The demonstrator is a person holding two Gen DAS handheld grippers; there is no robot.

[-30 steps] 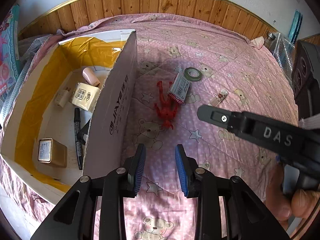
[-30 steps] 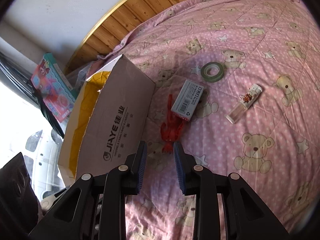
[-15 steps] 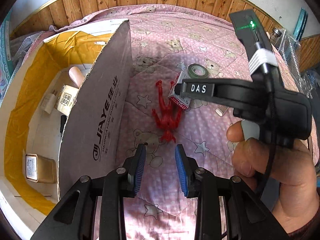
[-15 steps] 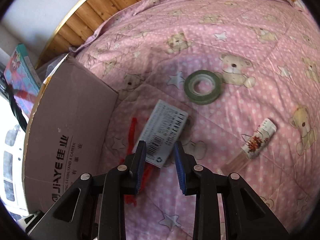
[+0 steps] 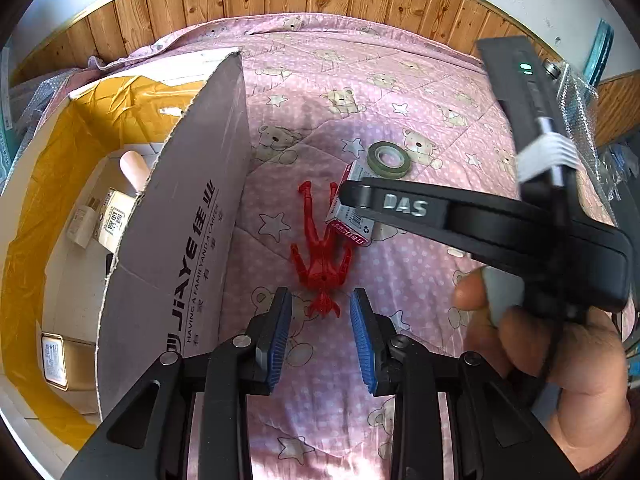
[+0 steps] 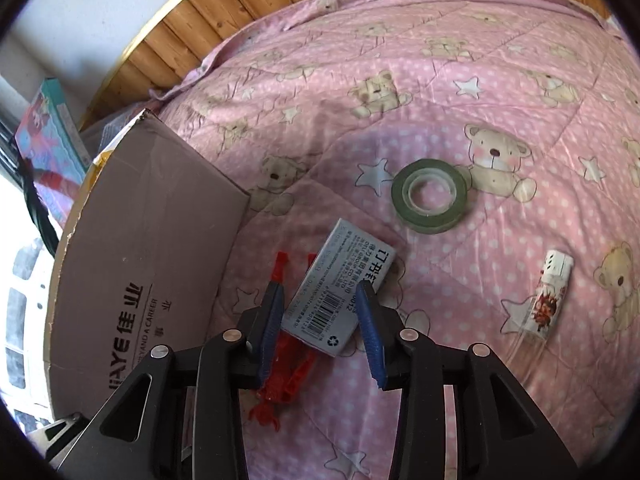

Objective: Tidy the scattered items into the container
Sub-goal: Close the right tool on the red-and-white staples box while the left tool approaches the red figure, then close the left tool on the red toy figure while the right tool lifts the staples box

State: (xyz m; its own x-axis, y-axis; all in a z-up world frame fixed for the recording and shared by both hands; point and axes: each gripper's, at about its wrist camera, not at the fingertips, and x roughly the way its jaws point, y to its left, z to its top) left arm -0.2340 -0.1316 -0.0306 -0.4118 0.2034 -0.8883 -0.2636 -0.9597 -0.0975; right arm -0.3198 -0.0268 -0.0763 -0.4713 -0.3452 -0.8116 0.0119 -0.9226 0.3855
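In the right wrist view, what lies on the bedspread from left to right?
Cardboard box → red toy figure → small grey barcoded box → green tape roll → small printed bottle.

Carton [image 5: 188,216] matt cardboard — quilt [image 6: 500,92] soft cloth.

**Pink bedding, red toy, grey box**

I see a pink quilt [image 6: 500,80] dotted white, printed with cream bears and white stars. Ahead of my right gripper [image 6: 322,334], whose pads are blue on black arms, lies a grey staple box [image 6: 340,292] with black print and a barcode. Under it is a bright red figure [image 5: 322,256]. Beyond sits an olive-green tape roll [image 6: 430,196]. To the left, the cardboard carton [image 5: 188,240] is grey-brown outside with black lettering, yellow inside.
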